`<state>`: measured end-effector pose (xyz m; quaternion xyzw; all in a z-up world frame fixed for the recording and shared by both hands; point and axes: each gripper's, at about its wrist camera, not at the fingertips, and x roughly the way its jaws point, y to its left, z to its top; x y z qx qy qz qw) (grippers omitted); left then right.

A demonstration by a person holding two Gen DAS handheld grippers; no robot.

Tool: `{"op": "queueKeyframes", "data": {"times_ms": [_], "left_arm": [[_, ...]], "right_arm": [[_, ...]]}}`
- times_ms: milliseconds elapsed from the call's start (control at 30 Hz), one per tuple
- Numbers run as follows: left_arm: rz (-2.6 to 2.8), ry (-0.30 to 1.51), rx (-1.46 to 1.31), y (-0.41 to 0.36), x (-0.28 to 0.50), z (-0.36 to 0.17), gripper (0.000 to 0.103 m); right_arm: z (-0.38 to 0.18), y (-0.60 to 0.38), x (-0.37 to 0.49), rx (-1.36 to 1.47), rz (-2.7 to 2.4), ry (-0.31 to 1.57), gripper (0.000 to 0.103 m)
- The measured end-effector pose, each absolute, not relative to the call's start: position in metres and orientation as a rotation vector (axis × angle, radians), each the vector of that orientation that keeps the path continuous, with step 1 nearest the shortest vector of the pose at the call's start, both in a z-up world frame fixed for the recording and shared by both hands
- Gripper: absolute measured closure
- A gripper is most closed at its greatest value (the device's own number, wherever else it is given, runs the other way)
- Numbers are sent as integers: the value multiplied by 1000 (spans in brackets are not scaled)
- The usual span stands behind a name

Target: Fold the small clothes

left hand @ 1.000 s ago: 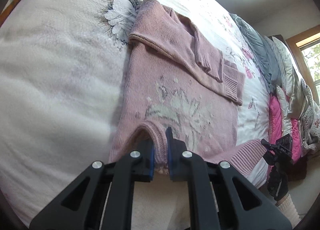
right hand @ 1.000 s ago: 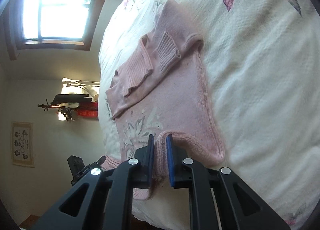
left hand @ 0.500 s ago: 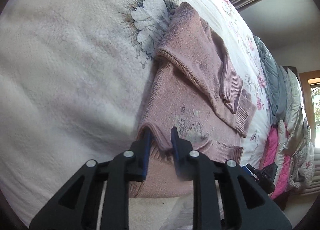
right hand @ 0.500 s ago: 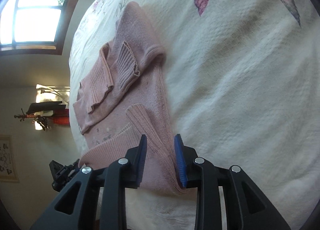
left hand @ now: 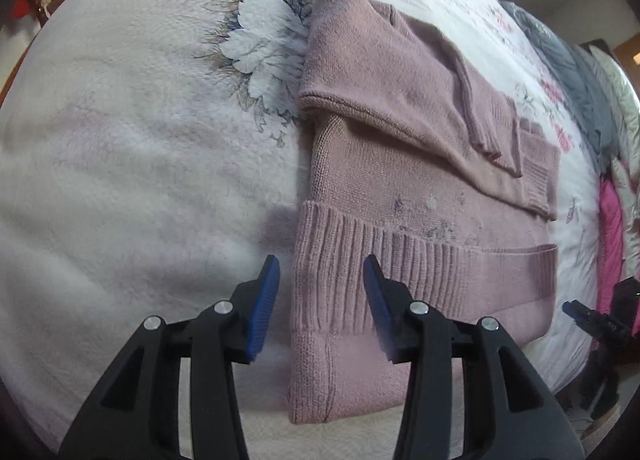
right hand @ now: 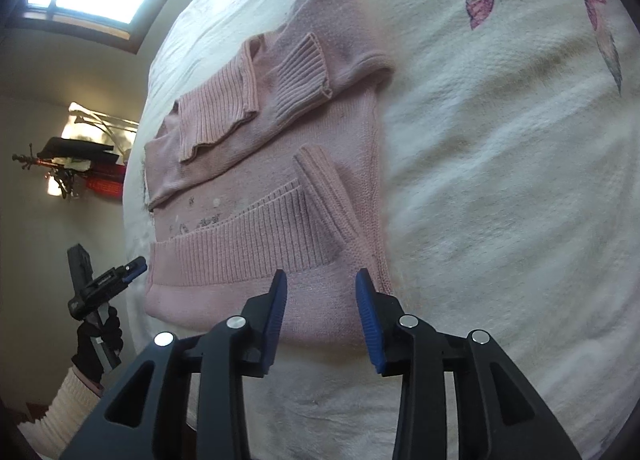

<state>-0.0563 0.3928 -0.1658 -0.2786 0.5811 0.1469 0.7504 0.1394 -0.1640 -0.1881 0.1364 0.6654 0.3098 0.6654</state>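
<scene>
Your left gripper [left hand: 320, 292] hovers low over the ribbed hem of the pink sweater [left hand: 404, 188], fingers spread apart, holding nothing. Your right gripper [right hand: 322, 308] hovers at the opposite corner, likewise spread and empty. The sweater lies folded on the white bedspread [left hand: 140, 180], sleeves crossed, hem turned up.

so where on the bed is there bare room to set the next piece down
Bare bedspread left of the pink sweater, below the flower print; more on its other side below the butterfly print. Crowded beyond it: piled bedding.
</scene>
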Motion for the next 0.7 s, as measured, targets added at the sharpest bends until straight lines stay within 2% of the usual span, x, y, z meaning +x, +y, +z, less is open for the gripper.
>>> {"op": "queueKeyframes", "data": {"times_ms": [33,67,167,400,567,633,700], "left_arm": [[328,1289,-601,392,-52,-173,61],[336,1309,-592,392,-49,-178,66],[338,1310,-570,389,-44,-182,93],[303,1209,-535,371,-51,-151,94],[275,1251,-550,369,-45,-167,94],[285,1282,-538,369,-40,-177,92],[307,1304,-512,370,-36,-184,88]], "right_arm": [[-187,-161,138,281,704,1502,65],[-186,-158,138,258,707,1501,65],[-183,-151,140,217,716,1498,63],[-178,-116,162,31,741,1448,58],[-192,-83,181,-65,748,1446,56],[-203,-72,187,-127,730,1464,50],[-215,-65,190,-165,715,1490,50]]}}
